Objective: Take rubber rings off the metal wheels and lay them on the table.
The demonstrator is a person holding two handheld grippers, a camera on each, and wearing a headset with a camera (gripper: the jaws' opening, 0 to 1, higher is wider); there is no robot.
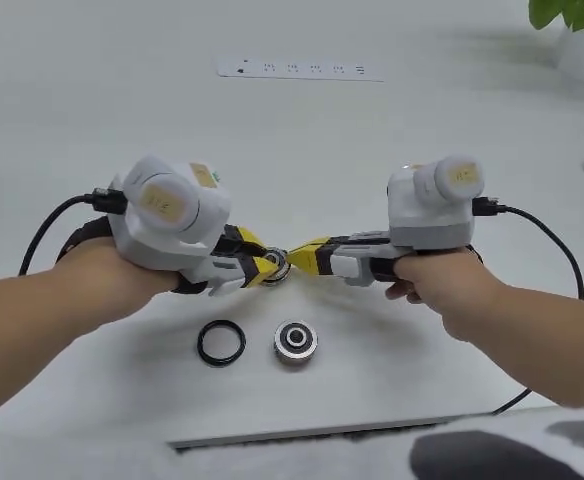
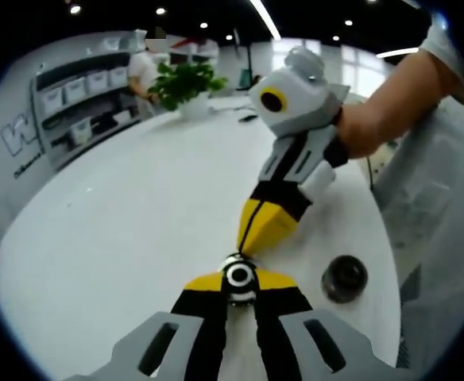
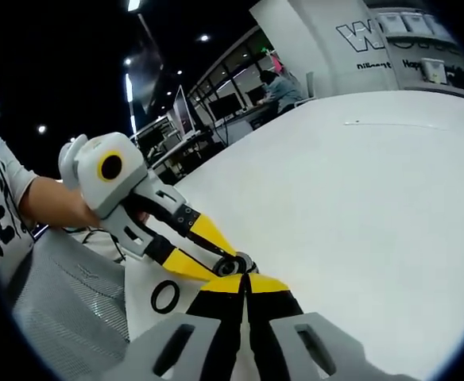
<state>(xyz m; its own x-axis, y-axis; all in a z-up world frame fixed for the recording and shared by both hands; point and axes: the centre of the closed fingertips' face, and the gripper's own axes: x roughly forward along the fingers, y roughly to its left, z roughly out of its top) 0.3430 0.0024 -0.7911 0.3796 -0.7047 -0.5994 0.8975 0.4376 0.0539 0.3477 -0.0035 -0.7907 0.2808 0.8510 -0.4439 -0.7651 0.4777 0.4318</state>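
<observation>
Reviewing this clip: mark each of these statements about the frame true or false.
1. The left tool grips a small wheel. True.
2. The right tool is wide open, far from that wheel. False: its jaws are closed, tips right at the wheel.
3. A black rubber ring lies loose on the table. True.
4. That ring sits around the second wheel on the table. False: it lies beside it, apart.
5. A power strip lies farther back on the table. True.
</observation>
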